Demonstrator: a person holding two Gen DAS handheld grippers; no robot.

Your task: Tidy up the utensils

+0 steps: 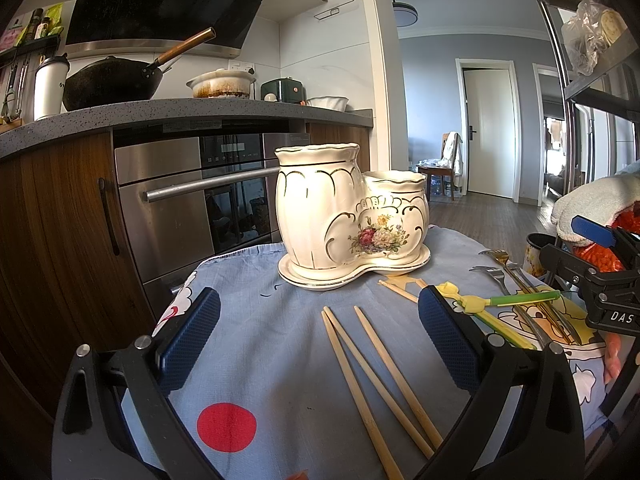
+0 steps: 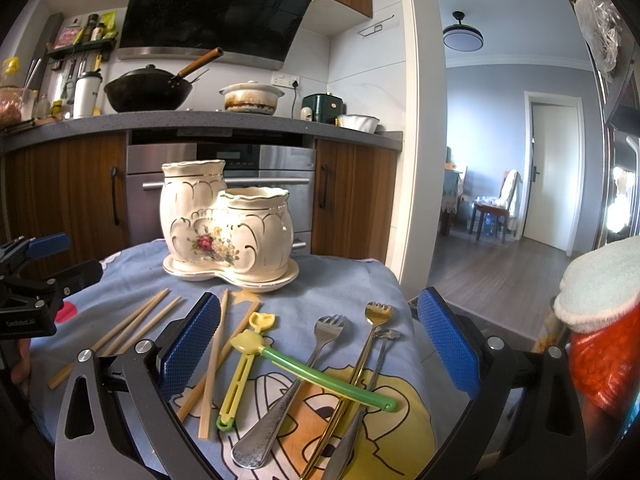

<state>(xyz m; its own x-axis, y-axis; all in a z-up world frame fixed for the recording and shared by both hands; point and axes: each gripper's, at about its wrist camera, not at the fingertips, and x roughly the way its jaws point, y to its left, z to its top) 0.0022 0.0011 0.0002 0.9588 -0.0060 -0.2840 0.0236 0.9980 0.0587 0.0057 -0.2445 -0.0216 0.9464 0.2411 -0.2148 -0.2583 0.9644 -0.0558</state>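
Note:
A cream two-pot ceramic holder point(image 1: 344, 216) point(image 2: 224, 224) with a flower print stands empty on its saucer at the back of the blue cartoon cloth point(image 1: 260, 320) point(image 2: 352, 280). My left gripper point(image 1: 320, 340) is open, low over three bamboo chopsticks point(image 1: 372, 376) point(image 2: 132, 324). More chopsticks point(image 2: 214, 360) lie in the middle of the cloth. My right gripper point(image 2: 320, 348) is open above a silver fork point(image 2: 296, 384), a gold fork point(image 2: 362, 356), a second silver fork point(image 2: 374, 376), a green-handled plastic utensil point(image 2: 324, 378) and a yellow one point(image 2: 244, 372). Each gripper shows at the other view's edge point(image 1: 560, 236) point(image 2: 84, 256).
Behind the small table are a steel oven point(image 1: 180, 200) and a counter with a wok point(image 1: 116, 80) and a stained pot point(image 1: 222, 84). An orange mesh bag under a white towel point(image 2: 600, 288) sits close on the right. The floor drops off past the table's right edge.

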